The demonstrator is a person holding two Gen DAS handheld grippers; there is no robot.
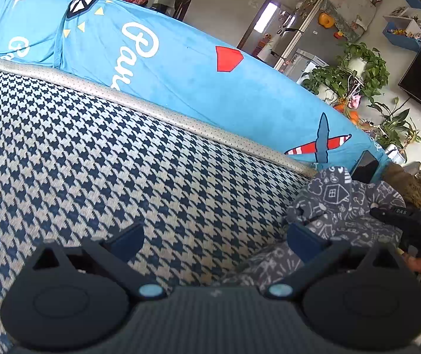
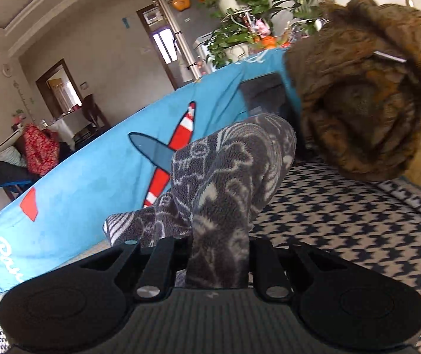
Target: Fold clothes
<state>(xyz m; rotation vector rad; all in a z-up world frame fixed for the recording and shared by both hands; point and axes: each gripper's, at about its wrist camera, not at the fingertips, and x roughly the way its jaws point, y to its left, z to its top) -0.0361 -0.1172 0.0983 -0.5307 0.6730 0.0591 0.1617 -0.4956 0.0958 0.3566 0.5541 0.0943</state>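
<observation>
Right gripper (image 2: pixel 218 253), nearest the lens, is clenching a bunched fold of the grey fleece garment printed with white doodles (image 2: pixel 225 177); the cloth is rising from between its jaws and drooping forward over the houndstooth-patterned navy-and-cream seat cushion (image 2: pixel 343 221). Left gripper (image 1: pixel 215 237) is standing released, jaws wide and empty, hovering over the same cushion, with the grey garment lying just beside its right finger and the right gripper's black body (image 1: pixel 402 221) gripping the far edge of the cloth. Beyond both claws, a bright blue plush cover printed with a red-and-white aeroplane (image 2: pixel 92 183) is draping the sofa back; a crumpled brown patterned garment (image 2: pixel 367 94) is waiting ahead and to the right of the right claw. To do the step well, the garment probably needs carrying clear of the brown pile and laying flat on open cushion, the free claw pinching a second corner so that the fleece spreads without twisting.
</observation>
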